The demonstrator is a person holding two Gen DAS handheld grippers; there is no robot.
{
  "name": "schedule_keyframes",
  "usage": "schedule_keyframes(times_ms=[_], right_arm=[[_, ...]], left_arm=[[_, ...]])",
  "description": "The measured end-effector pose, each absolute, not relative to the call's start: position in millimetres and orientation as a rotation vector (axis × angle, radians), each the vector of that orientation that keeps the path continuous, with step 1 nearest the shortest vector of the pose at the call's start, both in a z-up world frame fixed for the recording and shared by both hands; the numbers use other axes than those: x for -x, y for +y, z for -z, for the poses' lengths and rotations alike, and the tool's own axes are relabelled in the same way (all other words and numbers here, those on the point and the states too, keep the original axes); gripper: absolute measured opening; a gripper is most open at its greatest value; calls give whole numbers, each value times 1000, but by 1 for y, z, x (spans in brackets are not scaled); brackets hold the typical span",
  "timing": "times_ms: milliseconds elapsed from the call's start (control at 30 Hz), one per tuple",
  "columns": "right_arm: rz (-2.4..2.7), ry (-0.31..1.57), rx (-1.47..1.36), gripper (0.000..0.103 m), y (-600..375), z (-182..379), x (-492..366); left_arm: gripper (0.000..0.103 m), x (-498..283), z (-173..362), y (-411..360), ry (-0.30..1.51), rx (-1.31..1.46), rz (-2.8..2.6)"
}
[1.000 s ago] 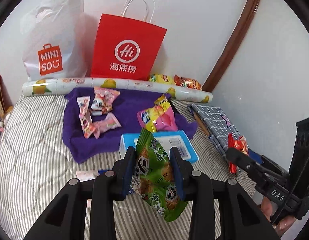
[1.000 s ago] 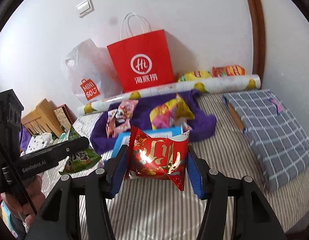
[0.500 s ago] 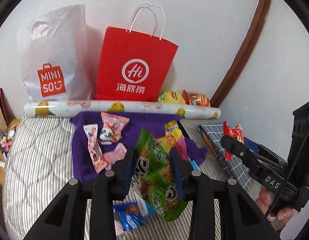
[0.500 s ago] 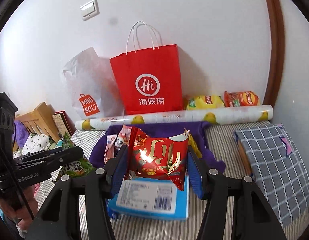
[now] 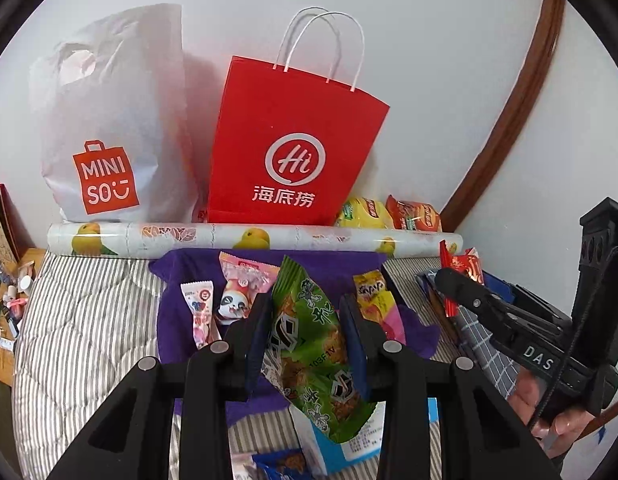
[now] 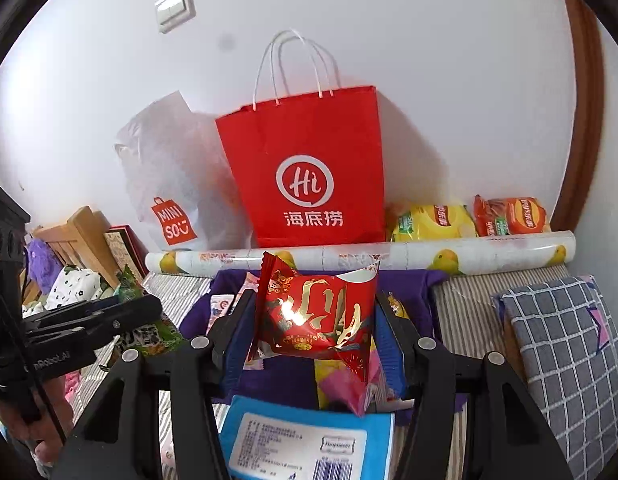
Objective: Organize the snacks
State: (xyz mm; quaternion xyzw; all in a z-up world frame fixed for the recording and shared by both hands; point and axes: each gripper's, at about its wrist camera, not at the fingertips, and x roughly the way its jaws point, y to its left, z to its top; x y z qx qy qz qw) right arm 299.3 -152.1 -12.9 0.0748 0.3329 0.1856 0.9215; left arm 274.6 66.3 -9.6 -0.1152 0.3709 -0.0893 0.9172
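On the striped bed [image 5: 81, 332], both grippers have lifted toward the red paper bag [image 5: 293, 152] at 12 o'clock: left gripper [image 5: 305, 340] clamps the green snack packet [image 5: 309, 344], right gripper [image 6: 315, 330] the red packet [image 6: 317, 316], probably bagging next.

Striped quilted bedding [image 5: 81, 332] covers the surface, with a purple cloth [image 5: 177, 320] spread over its middle. A rolled sheet printed with yellow fruit [image 5: 189, 236] lies along the white wall [image 6: 429, 60]. A wall switch [image 6: 175, 8] sits high on the wall, left of centre. A curved brown wooden trim [image 5: 505, 120] runs up the right side. A grey checked cushion [image 6: 569, 344] rests on the bedding at right. At far left: a wooden frame [image 6: 85, 240], a purple plush item [image 6: 41, 260], a white dotted fabric [image 6: 75, 286].
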Motion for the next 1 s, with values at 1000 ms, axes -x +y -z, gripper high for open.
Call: schedule_keyframes(times_ms=[1000], right_arm=[[-421, 877, -152, 58, -124, 115, -361]], left_arm=[[34, -337, 111, 82, 937, 328, 128]])
